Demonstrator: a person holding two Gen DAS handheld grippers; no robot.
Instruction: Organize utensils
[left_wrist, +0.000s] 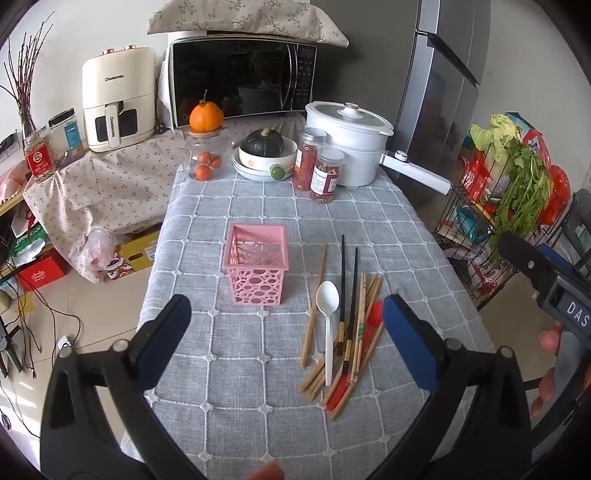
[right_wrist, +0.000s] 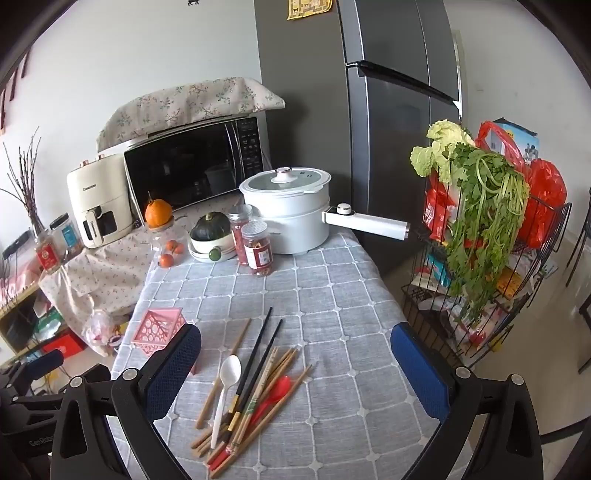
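A pink perforated utensil basket (left_wrist: 256, 268) stands empty on the grey checked tablecloth (left_wrist: 236, 406); it also shows in the right wrist view (right_wrist: 157, 329). To its right lies a loose pile: a white plastic spoon (left_wrist: 328, 314) (right_wrist: 226, 384), two black chopsticks (left_wrist: 349, 291) (right_wrist: 256, 354), several wooden chopsticks (left_wrist: 314, 310) (right_wrist: 273, 373) and a red spoon (left_wrist: 369, 325) (right_wrist: 273, 397). My left gripper (left_wrist: 286, 332) is open and empty above the table's near end. My right gripper (right_wrist: 295, 365) is open and empty over the pile; it shows at the left view's right edge (left_wrist: 546, 277).
At the table's far end stand a white lidded pot with a long handle (left_wrist: 347, 147), two red-filled jars (left_wrist: 319, 166), a bowl holding a dark squash (left_wrist: 266, 151) and a glass jar of oranges (left_wrist: 205, 155). A wire rack with greens (right_wrist: 480, 240) stands right of the table.
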